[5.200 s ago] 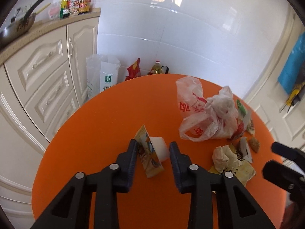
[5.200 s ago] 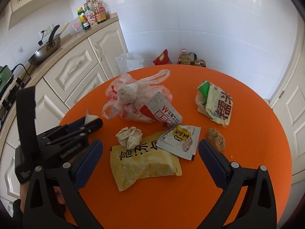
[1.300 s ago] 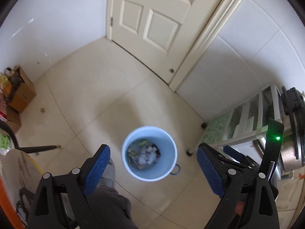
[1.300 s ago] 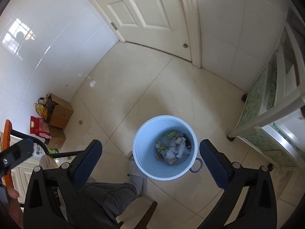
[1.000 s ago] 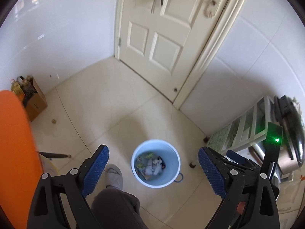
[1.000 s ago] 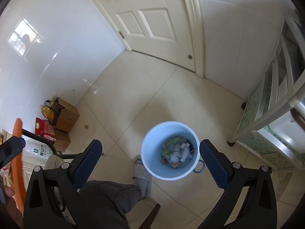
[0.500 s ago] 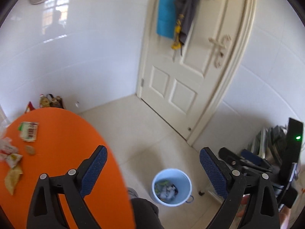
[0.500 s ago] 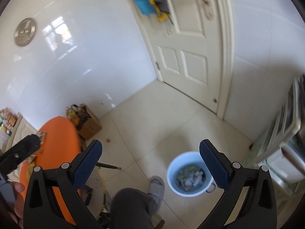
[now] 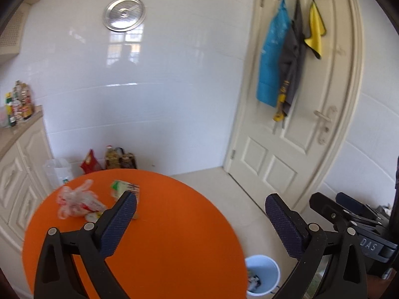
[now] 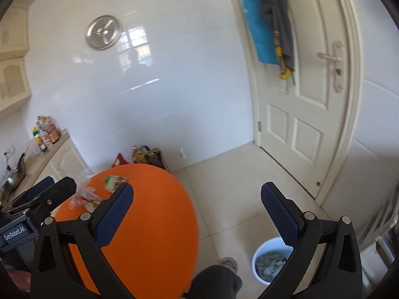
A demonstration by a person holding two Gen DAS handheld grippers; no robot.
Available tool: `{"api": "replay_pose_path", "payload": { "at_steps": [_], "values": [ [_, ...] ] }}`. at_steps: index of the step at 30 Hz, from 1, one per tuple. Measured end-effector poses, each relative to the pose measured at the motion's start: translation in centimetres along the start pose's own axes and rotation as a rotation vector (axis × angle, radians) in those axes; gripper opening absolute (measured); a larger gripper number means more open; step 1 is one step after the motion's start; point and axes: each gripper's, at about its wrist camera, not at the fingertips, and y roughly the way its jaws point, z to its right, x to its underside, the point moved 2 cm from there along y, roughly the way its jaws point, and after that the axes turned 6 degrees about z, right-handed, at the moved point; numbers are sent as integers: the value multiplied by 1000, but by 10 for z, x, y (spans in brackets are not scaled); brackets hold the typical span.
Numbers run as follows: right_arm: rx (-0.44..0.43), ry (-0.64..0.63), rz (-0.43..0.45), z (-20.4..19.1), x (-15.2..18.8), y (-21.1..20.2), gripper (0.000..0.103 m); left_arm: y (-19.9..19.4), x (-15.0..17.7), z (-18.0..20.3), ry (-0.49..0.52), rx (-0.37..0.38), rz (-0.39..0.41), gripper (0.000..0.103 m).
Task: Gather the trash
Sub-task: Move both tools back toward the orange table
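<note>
Both claws face the round orange table (image 9: pixel 162 236), ready for another load. The left gripper (image 9: pixel 199 220) is opening with nothing between its jaws; the right gripper (image 10: pixel 197 210) is spread wide and empty. Remaining trash, a crumpled plastic bag (image 9: pixel 74 200) and a green-and-white packet (image 9: pixel 124 189), lies at the table's far left. The blue bin (image 10: pixel 268 261) stands on the floor, near right.

Near half of round orange worktop (image 9: pixel 162 236) bare; plastic bag (image 9: pixel 74 200) and wrappers (image 9: pixel 124 189) crowd far left edge.
</note>
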Motion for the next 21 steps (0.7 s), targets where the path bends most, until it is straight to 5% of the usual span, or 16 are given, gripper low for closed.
{"api": "replay_pose_path", "payload": {
  "at_steps": [11, 21],
  "values": [
    [-195, -135, 26, -111, -3, 1, 103, -108, 30, -71, -103, -216, 103, 102],
    [-289, -246, 25, -172, 1, 5, 103, -146, 56, -98, -173, -343, 136, 102]
  ]
}}
